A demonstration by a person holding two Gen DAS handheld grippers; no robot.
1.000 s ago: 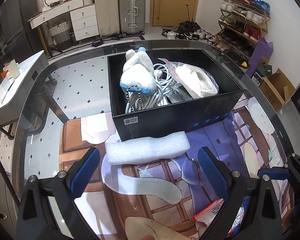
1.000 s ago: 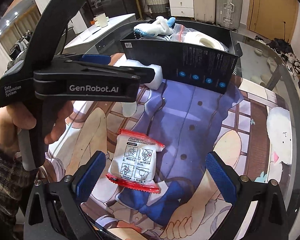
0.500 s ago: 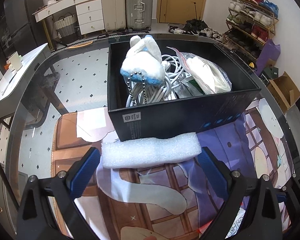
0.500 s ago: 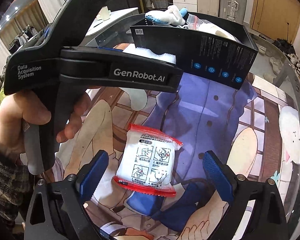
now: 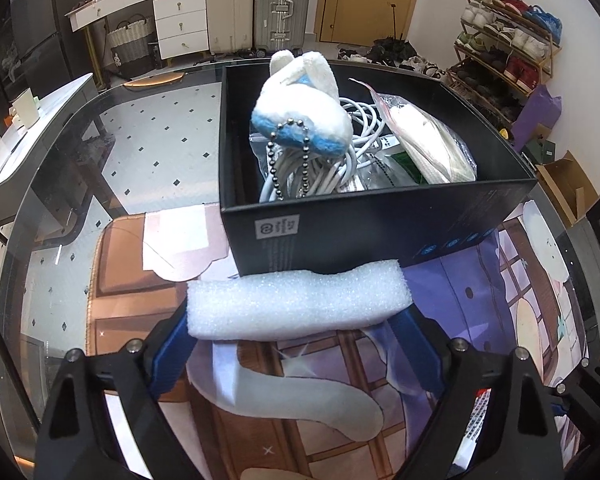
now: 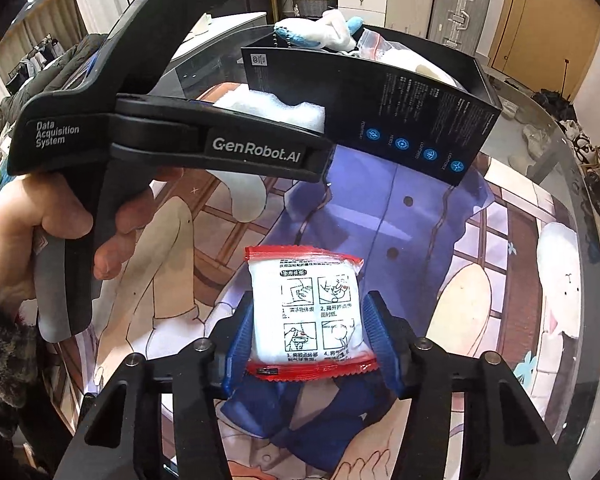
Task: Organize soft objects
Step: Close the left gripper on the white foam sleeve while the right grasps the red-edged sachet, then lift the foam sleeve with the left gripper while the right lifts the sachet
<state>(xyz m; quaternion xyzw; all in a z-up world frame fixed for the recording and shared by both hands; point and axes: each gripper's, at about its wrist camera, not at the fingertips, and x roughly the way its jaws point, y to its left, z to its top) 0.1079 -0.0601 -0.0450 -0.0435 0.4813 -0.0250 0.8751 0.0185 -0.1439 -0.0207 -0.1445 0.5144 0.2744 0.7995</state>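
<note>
A white foam block (image 5: 298, 304) lies just in front of the black box (image 5: 380, 224). My left gripper (image 5: 296, 320) has closed on its two ends. The block also shows in the right wrist view (image 6: 276, 110), behind the left gripper's body. My right gripper (image 6: 306, 340) is shut on a white packet with red edges (image 6: 306, 308), held on the printed mat. The box holds a white and blue plush toy (image 5: 300, 112), white cables (image 5: 332, 168) and a clear bag with a white item (image 5: 428, 144).
A printed cartoon mat (image 6: 420, 240) covers the glass table (image 5: 60, 200). The box stands at the mat's far side. The left gripper's body and the hand holding it (image 6: 40, 220) fill the left of the right wrist view. Suitcases and a shoe rack stand beyond the table.
Both grippers moved forward and closed: the left on the foam block, the right on the red-edged packet. Both were wide open a second ago.
</note>
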